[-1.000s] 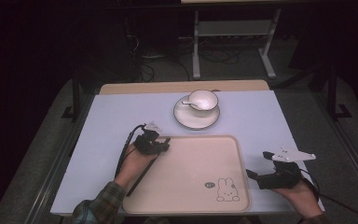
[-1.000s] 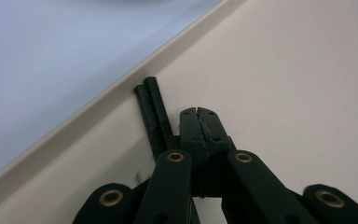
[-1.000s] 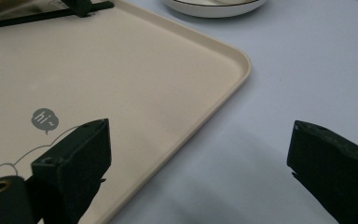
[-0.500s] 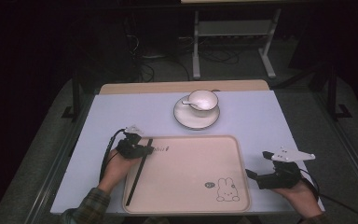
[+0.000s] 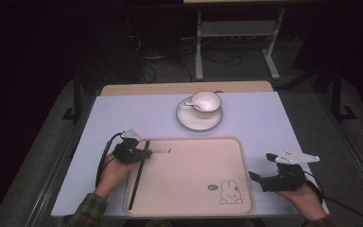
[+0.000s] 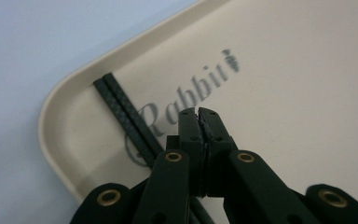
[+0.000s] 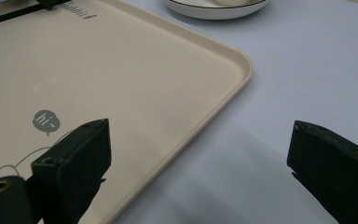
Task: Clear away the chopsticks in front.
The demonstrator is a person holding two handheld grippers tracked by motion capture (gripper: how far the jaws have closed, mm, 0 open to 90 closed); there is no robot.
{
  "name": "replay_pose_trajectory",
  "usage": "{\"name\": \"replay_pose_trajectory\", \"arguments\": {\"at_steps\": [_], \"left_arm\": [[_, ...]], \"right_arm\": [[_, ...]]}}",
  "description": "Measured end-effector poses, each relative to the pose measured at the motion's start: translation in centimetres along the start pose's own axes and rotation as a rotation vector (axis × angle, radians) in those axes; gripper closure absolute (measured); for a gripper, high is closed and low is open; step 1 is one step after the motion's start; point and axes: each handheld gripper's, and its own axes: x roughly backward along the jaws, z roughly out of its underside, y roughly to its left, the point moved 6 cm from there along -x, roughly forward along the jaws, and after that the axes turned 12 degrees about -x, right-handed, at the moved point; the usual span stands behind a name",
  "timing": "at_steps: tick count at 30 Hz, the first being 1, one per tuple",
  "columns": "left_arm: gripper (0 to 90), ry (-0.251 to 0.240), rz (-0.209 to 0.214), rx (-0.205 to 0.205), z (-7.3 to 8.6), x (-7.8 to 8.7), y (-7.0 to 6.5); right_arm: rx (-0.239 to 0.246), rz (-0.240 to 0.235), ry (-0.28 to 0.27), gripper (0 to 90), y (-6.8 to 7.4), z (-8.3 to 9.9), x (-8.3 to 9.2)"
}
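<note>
A pair of black chopsticks (image 5: 137,182) lies along the left side of the beige rabbit tray (image 5: 194,175), pointing away from me. My left gripper (image 5: 144,153) hovers over their far end, near the tray's far left corner. In the left gripper view it (image 6: 199,112) is shut with nothing between the jaws, and the chopsticks (image 6: 126,116) pass just left of it across the "Rabbit" print. My right gripper (image 5: 260,166) rests open on the table beside the tray's near right corner. The right gripper view shows its jaws wide apart (image 7: 198,135) over the tray rim (image 7: 233,79).
A white cup (image 5: 205,101) stands on a saucer (image 5: 199,120) beyond the tray's far edge; the saucer (image 7: 214,7) is also at the top of the right gripper view. Pale blue table (image 5: 274,127) surrounds the tray. A metal frame stands behind the table.
The left gripper has drawn back leftward to the tray's left edge. The chopsticks now lie on the tray. The right gripper has stayed put.
</note>
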Motion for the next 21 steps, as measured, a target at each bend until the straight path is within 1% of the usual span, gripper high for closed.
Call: {"name": "replay_pose_trajectory", "arguments": {"at_steps": [3,4,5,7,8,9,11,12,13,14,15,16,17,18,19,20,21], "left_arm": [[87.6,-0.035,0.008,-0.016,-0.5,1.1,-0.4],[86.6,-0.057,0.012,-0.022,-0.5,2.0,-0.7],[86.2,-0.057,0.012,-0.022,-0.5,2.0,-0.7],[85.5,-0.076,0.007,-0.025,-0.4,3.0,-0.7],[84.0,-0.094,0.001,-0.022,-0.1,4.1,-0.7],[83.3,-0.094,0.001,-0.022,-0.1,4.1,-0.7],[82.0,-0.108,-0.008,-0.02,0.4,5.2,-0.7],[79.1,-0.119,-0.016,-0.023,0.9,6.3,-0.6],[77.1,-0.119,-0.016,-0.023,0.9,6.3,-0.6],[74.2,-0.122,-0.017,-0.027,1.2,6.9,-0.6],[74.2,-0.124,-0.026,-0.029,1.4,7.3,-0.6],[71.6,-0.126,-0.038,-0.03,1.7,7.7,-0.6],[65.5,-0.127,-0.054,-0.022,2.2,8.1,-0.5],[55.0,-0.125,-0.052,-0.015,2.4,8.2,-0.5],[49.0,-0.122,-0.052,-0.014,2.5,8.3,-0.5],[44.7,-0.127,-0.067,-0.009,2.7,8.4,-0.5],[40.0,-0.126,-0.069,-0.01,2.8,8.4,-0.5]], "right_arm": [[-0.001,0.0,0.0,5.4,0.0,0.0,0.0],[-0.001,0.0,0.0,5.4,0.0,0.0,0.0],[-0.001,0.0,0.0,5.4,0.0,0.0,0.0],[0.0,0.0,-0.002,5.4,0.0,0.0,0.0],[0.001,-0.001,-0.004,5.4,0.0,0.0,0.0],[0.001,-0.001,-0.004,5.4,0.0,0.0,0.0],[0.001,-0.002,-0.005,5.4,0.0,0.0,0.1],[0.002,-0.002,-0.006,5.4,0.0,0.0,0.1],[0.002,-0.002,-0.006,5.4,0.0,0.0,0.1],[0.002,-0.002,-0.007,5.4,0.0,-0.1,0.1],[0.002,-0.002,-0.007,5.4,0.0,-0.1,0.1],[0.002,-0.002,-0.008,5.4,0.0,-0.1,0.1],[0.002,-0.002,-0.007,5.5,0.0,-0.1,0.1],[0.003,-0.003,-0.008,5.5,0.1,-0.1,0.1],[0.004,-0.003,-0.008,5.5,0.1,-0.1,0.1],[0.004,-0.003,-0.008,5.4,0.1,-0.1,0.1],[0.003,-0.002,-0.008,5.5,0.1,-0.1,0.1]]}}
